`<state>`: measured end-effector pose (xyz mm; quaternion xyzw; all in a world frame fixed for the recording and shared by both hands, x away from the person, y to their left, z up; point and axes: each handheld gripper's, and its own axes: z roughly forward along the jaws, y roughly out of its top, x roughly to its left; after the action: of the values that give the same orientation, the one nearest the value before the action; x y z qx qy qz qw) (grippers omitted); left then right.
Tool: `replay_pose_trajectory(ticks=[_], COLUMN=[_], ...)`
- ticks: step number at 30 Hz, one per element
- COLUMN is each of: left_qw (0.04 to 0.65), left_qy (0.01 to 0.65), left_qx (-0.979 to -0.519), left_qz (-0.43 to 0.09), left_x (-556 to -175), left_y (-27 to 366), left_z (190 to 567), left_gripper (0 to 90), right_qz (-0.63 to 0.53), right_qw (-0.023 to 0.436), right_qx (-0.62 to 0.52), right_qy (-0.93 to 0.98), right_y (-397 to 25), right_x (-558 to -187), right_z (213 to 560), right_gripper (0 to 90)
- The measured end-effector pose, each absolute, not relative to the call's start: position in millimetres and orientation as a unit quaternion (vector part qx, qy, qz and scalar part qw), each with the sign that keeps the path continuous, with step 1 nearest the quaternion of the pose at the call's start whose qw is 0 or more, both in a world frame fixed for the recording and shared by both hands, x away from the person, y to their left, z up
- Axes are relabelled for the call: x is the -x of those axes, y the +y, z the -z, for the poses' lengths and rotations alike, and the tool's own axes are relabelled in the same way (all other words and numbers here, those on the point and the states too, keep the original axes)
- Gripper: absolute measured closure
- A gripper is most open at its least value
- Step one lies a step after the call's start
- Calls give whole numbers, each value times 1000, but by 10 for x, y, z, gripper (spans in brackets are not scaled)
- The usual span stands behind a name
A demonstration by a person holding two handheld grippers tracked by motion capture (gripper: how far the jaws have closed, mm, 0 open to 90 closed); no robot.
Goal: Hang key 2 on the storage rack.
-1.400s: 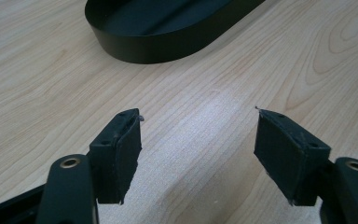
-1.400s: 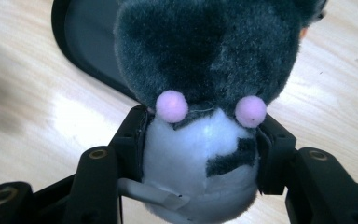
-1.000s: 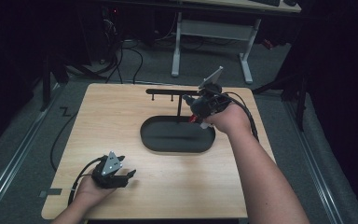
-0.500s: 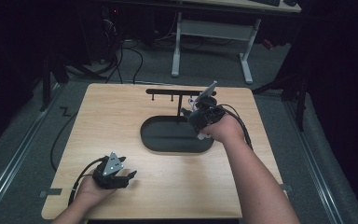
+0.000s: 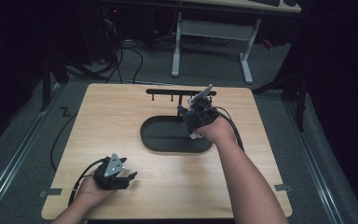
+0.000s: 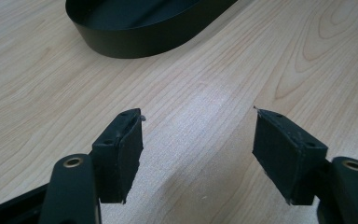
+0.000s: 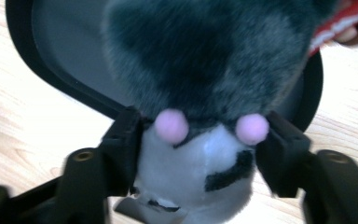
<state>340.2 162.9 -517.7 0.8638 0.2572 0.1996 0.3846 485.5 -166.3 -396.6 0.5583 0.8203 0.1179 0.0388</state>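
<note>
1. We work at a pale wooden table [image 5: 121, 121] on grey carpet, in a dark room. A white-legged desk frame [image 5: 214, 51] stands beyond it and cables lie on the floor to the left.
2. On the table sit a black oval tray [image 5: 163, 140] and, behind it, a thin black rack [image 5: 168, 92] with small pegs.
3. Our right gripper [image 7: 196, 140] grasps a plush toy [image 7: 200, 84]: grey fur above, white below, with two pink pom-poms and a black stitched mark.
4. In the right gripper view the toy's long axis runs away from the camera along the jaws, its grey end out over the tray and its white end nearest us.
5. The toy sits between the fingers [image 7: 123, 149], touching both at its white part, the pom-poms just inside them.
6. In the high view the right gripper [image 5: 193, 116] hangs over the tray's right end.
7. Our left gripper [image 6: 198, 144] is released, fingers wide apart over bare wood, the tray well ahead of it.
</note>
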Motion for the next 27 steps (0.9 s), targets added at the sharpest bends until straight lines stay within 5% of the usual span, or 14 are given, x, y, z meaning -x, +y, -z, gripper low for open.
replay_pose_trajectory(ticks=[27], left_qw=[380], left_qy=[251], left_qx=[-867], left_qz=[-201], left_x=[-3392], left_y=[1584], left_z=[5187], left_gripper=[331], right_qz=[-131], right_qw=[63], right_qx=[-558], right_qy=[817], right_y=[-1833], right_x=[-4598], right_z=[4115], right_gripper=[329])
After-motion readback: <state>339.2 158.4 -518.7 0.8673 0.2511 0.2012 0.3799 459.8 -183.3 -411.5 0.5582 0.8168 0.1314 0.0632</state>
